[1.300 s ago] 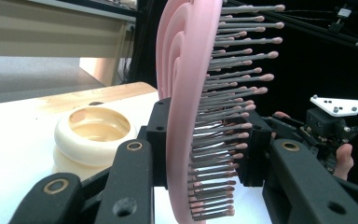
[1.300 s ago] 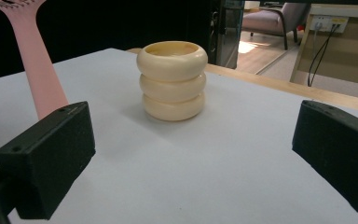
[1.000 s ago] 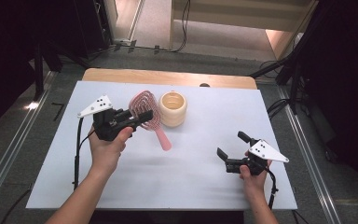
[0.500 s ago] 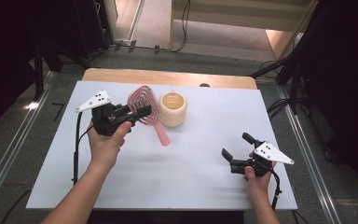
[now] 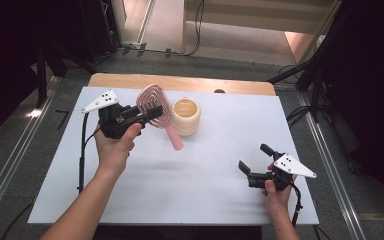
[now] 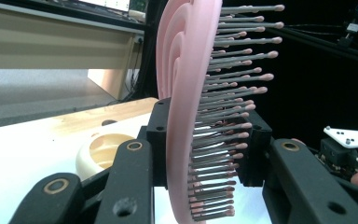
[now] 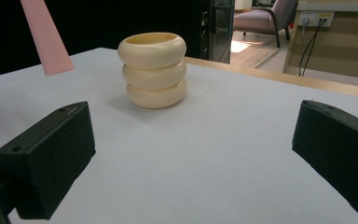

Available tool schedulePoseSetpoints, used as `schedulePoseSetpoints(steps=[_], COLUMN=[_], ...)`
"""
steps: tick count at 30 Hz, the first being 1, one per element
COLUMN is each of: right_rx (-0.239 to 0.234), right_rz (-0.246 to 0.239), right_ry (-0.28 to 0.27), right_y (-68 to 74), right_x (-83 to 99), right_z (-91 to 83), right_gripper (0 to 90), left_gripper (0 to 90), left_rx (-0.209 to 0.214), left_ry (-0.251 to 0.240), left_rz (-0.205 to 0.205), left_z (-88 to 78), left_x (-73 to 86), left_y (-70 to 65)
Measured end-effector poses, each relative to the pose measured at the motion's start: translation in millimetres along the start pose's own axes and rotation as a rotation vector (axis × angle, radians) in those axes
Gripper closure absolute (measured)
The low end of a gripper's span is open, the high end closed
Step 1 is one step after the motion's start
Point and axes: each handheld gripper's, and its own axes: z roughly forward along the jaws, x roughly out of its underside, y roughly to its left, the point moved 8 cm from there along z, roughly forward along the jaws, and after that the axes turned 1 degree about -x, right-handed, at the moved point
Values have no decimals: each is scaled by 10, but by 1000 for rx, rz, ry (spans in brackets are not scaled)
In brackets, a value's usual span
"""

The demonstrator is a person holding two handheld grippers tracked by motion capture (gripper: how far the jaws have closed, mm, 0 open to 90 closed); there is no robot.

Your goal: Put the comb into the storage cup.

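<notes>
A pink hairbrush [image 5: 154, 102] is clamped at its oval head in my left gripper [image 5: 155, 114], which is shut on it. Its handle [image 5: 175, 137] slants down toward the table, next to a cream ribbed cup [image 5: 186, 116]. In the left gripper view the pads pinch the brush [image 6: 186, 93] from both sides, back plate left, bristles right, with the cup [image 6: 102, 151] behind. My right gripper [image 5: 254, 157] rests open at the front right, nothing between its jaws. Its own view [image 7: 191, 154] faces the cup [image 7: 153, 70] and the tip of the brush handle [image 7: 46, 37].
A white sheet [image 5: 215, 180] covers the table, and a wooden strip [image 5: 180, 82] shows along the far edge. Cables trail from both grippers off the front edge. Dark floor and metal rails lie around the table.
The right hand has drifted slightly to the right. The left gripper keeps the brush in about the same place.
</notes>
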Motion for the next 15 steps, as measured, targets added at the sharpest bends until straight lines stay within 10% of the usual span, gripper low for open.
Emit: schedulePoseSetpoints(steps=[15], right_rx=[2], right_rz=[5], right_ry=[-5], right_y=[-26], right_x=[9], right_z=[-19], right_gripper=[0], left_gripper=[654], left_rx=[-9], left_ry=[-6], left_rz=[6], left_z=[67], left_x=[-119], left_y=[63])
